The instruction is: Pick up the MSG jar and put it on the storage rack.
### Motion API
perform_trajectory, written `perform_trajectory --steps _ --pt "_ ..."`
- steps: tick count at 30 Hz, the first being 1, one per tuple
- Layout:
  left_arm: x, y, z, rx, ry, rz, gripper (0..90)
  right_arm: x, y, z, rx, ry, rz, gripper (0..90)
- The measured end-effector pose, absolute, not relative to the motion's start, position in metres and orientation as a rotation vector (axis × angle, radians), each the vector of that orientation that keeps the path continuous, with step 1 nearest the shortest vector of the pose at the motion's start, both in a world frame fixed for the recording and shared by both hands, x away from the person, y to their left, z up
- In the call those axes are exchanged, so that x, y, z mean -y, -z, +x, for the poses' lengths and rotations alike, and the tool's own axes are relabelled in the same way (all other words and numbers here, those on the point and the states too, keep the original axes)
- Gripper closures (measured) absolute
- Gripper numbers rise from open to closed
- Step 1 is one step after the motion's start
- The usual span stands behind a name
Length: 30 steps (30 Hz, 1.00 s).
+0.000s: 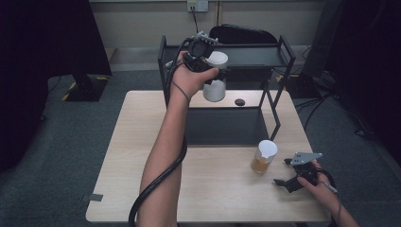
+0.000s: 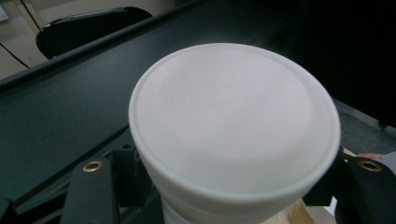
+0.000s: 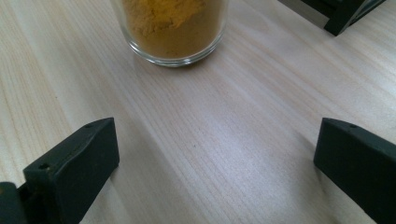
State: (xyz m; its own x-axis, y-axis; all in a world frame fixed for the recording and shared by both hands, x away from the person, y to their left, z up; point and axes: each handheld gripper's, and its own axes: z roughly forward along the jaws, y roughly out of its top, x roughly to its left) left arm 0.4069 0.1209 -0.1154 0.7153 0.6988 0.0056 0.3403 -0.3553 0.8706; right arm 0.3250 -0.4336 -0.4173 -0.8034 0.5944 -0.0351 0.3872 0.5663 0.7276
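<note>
White-lidded jar (image 2: 233, 130) sits clamped within left gripper (image 1: 208, 71).

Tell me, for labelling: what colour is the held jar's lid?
White lid; clearest in the left gripper view.

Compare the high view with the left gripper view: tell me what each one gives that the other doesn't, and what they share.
High view alone: the left gripper lifting a white-lidded jar in front of the black shelf rack, a second jar of orange powder standing on the wooden table, and the right gripper resting open beside it.

Left gripper view alone: the white lid close up, with faint raised lettering, and the jaws pressed against the jar on both sides below the lid.

Both: the held jar with its lid and the rack's dark shelf.
</note>
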Motion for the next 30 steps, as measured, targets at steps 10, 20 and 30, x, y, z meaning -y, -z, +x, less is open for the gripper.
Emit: perform_trajectory --steps 10,20,30 --pt "-0.119 0.098 0.411 -0.797 -0.473 1.944 33.5 0.434 0.418 0.325 -2.524 -1.074 0.808 0.0" --pt "-0.120 0.084 0.414 -0.812 -0.480 1.912 33.4 0.434 0.418 0.325 -2.524 -1.075 0.809 0.0" --pt "-0.128 0.068 0.416 -0.840 -0.505 1.887 33.3 0.434 0.417 0.325 -2.525 -1.074 0.812 0.0"
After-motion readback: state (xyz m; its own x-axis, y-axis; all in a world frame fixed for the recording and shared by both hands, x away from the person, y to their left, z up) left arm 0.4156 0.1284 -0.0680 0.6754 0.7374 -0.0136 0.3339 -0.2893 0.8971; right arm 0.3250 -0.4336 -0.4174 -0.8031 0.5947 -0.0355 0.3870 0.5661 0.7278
